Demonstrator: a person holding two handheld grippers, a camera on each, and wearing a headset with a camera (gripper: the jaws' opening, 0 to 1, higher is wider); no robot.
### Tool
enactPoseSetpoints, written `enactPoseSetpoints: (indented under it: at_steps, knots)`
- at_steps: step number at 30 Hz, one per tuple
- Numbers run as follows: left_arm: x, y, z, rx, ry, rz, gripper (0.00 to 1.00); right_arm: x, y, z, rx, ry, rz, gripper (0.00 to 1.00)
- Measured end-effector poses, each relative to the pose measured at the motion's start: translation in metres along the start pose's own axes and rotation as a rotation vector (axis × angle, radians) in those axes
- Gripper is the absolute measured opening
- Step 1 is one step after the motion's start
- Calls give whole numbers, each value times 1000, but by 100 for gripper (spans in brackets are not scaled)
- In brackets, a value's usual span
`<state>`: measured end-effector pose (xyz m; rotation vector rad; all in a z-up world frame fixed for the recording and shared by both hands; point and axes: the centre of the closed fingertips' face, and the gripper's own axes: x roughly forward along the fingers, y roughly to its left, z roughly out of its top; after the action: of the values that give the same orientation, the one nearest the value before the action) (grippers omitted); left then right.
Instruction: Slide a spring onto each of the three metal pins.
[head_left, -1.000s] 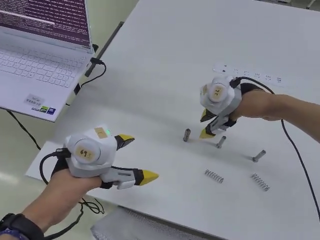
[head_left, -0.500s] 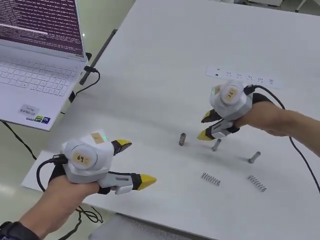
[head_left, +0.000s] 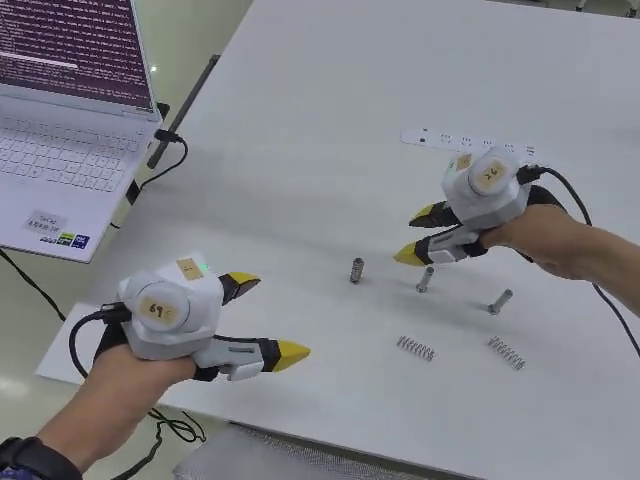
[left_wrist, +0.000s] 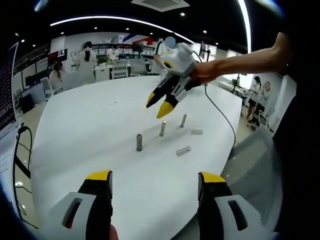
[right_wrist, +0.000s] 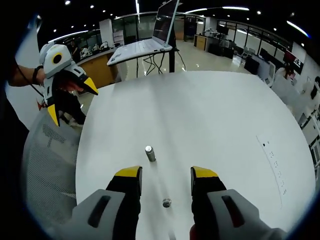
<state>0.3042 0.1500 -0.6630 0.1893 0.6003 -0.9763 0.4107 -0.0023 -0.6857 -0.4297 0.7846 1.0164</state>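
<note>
Three short metal pins stand on the white table. The leftmost pin (head_left: 356, 270) (left_wrist: 139, 142) (right_wrist: 149, 153) carries a spring. The middle pin (head_left: 425, 279) (left_wrist: 162, 128) (right_wrist: 166, 203) and the right pin (head_left: 498, 301) (left_wrist: 183, 120) are bare. Two loose springs (head_left: 414, 348) (head_left: 505, 352) lie flat in front of them. My right gripper (head_left: 413, 235) (right_wrist: 166, 172) hovers open just above and behind the middle pin, holding nothing. My left gripper (head_left: 268, 316) (left_wrist: 156, 177) is open and empty near the table's front edge, well left of the pins.
An open laptop (head_left: 60, 130) sits at the far left with a cable (head_left: 160, 160) running beside it. A white power strip (head_left: 455, 140) lies behind the right gripper. A mesh chair back (head_left: 250, 460) is below the table's front edge.
My right gripper has drawn back a little to the right of the sprung pin. The left gripper has stayed put. The head camera has shifted.
</note>
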Motion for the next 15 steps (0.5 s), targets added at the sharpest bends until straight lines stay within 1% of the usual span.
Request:
enactPoseSetpoints:
  at_steps: [8, 11, 15]
  knots:
    - [0, 1, 2, 8, 2, -3, 66, -15, -3, -5, 39, -32, -31, 43]
    - [1, 1, 4, 12, 1, -6, 66, -23, -4, -9, 63, -50, -49, 45]
    - [1, 2, 6, 14, 0, -7, 66, -32, -6, -17, 85, -61, -68, 48]
